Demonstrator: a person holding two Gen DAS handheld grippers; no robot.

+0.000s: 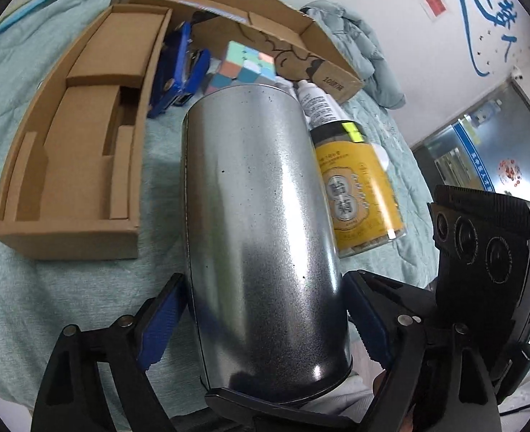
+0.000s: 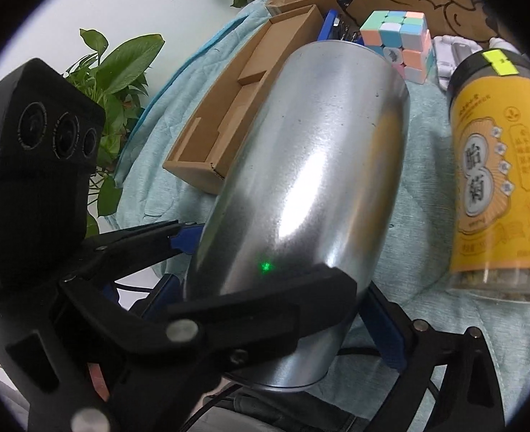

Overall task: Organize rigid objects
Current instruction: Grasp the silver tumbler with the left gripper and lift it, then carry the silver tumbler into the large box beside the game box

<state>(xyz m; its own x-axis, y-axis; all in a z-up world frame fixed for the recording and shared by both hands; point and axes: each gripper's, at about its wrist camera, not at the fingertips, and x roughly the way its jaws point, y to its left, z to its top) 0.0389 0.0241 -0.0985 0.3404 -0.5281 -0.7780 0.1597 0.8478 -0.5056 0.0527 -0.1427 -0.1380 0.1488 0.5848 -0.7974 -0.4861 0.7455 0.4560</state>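
A silver metal can [image 1: 261,216] lies on its side on a teal quilt [image 1: 67,306], its near end towards me. My left gripper [image 1: 266,277] straddles that end, and its blue pads [image 1: 164,324] touch the can's two sides. In the right wrist view the same can [image 2: 318,165] lies between the fingers of my right gripper [image 2: 270,284], whose pads [image 2: 383,327] stand just off its sides. A black finger of the left gripper [image 2: 265,306] crosses over the can there. The right gripper's camera body [image 1: 491,252] shows at the right of the left wrist view.
A yellow-labelled jar [image 1: 362,187] lies right of the can, with a white bottle [image 1: 315,100] behind it. A pastel puzzle cube [image 1: 250,64], blue tools [image 1: 182,68], an open cardboard tray [image 1: 67,180] and a larger box [image 1: 300,36] lie beyond. Potted plants [image 2: 121,72] stand left.
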